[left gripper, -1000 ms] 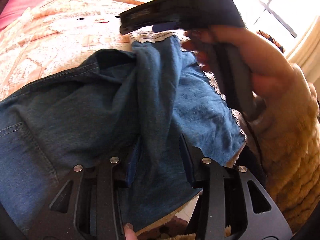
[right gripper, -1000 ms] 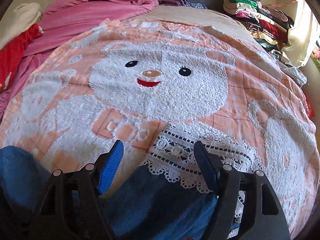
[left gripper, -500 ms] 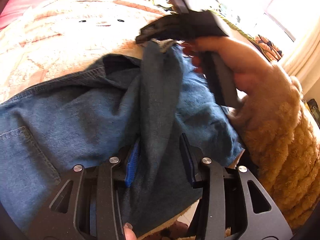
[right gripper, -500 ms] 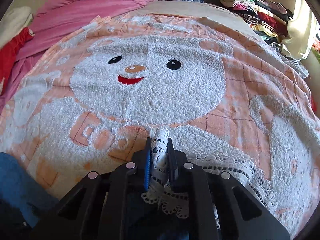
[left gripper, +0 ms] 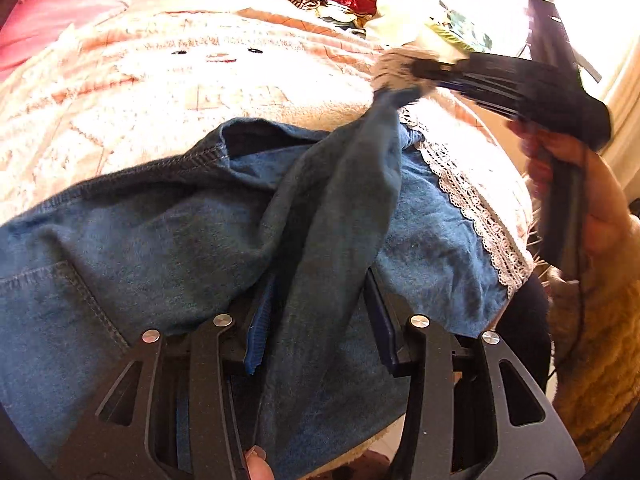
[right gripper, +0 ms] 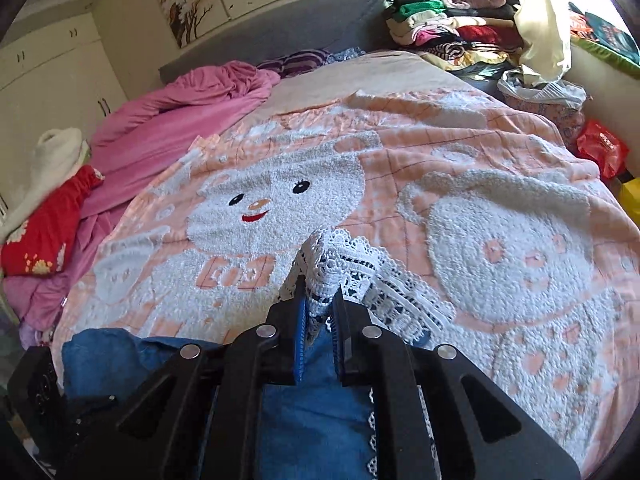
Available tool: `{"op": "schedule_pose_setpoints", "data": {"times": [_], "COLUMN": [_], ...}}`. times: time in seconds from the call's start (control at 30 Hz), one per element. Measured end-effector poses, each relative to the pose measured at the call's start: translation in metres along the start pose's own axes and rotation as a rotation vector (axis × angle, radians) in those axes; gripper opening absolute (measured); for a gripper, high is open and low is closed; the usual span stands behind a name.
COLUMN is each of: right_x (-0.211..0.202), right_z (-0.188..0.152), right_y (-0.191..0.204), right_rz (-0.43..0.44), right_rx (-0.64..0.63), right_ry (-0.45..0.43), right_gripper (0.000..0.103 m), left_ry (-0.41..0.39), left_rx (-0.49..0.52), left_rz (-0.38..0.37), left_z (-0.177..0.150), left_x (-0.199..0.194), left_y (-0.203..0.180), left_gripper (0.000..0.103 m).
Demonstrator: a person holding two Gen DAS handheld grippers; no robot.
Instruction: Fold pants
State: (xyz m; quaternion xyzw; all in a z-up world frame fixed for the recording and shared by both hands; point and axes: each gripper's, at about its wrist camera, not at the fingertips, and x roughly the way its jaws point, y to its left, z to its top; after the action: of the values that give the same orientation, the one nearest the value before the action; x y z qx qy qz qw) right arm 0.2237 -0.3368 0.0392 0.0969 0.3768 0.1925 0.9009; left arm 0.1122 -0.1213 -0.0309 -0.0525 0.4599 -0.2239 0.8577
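We've got the right tool (right gripper: 318, 320) pinching the pants' (left gripper: 160, 248) lace hem (right gripper: 360, 276) & lifting it off the bed (right gripper: 500, 220) to carry the leg over, w/ the left tool (left gripper: 318, 320) spread around a bunched fold, prob. anchoring it.

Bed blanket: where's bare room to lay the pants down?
Free: the blanket over the snowman face and the bear motif. Crowded: pink bedding on the left, clothes pile at the far right corner, pants nearest.
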Motion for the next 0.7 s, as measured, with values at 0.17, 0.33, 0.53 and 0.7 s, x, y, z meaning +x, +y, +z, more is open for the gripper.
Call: {"op": "schedule_pose_setpoints", "data": {"times": [0.17, 0.33, 0.53, 0.7], "right_x": [-0.042, -0.078, -0.095, -0.096], "right_z": [-0.020, -0.058, -0.118, -0.143], "right_y": [-0.020, -0.039, -0.052, -0.052], "right_rz": [-0.001, 0.023, -0.003, -0.004], "right_rx": [0.085, 0.205, 0.314, 0.347], "right_ry": [-0.055, -0.065, -0.007, 0.039], "right_gripper": [0.010, 0.010, 0.010, 0.010], "left_ry": [-0.004, -0.014, -0.004, 0.000], "left_rx": [0.071, 0.167, 0.218, 0.252], "left_rz": [0.010, 0.059, 0.068, 0.069], "left_z": [0.001, -0.005, -0.019, -0.026], "left_x": [-0.002, -0.013, -0.015, -0.018], "left_y": [-0.006, -0.013, -0.010, -0.014], "left_gripper": [0.004, 0.003, 0.003, 0.003]}}
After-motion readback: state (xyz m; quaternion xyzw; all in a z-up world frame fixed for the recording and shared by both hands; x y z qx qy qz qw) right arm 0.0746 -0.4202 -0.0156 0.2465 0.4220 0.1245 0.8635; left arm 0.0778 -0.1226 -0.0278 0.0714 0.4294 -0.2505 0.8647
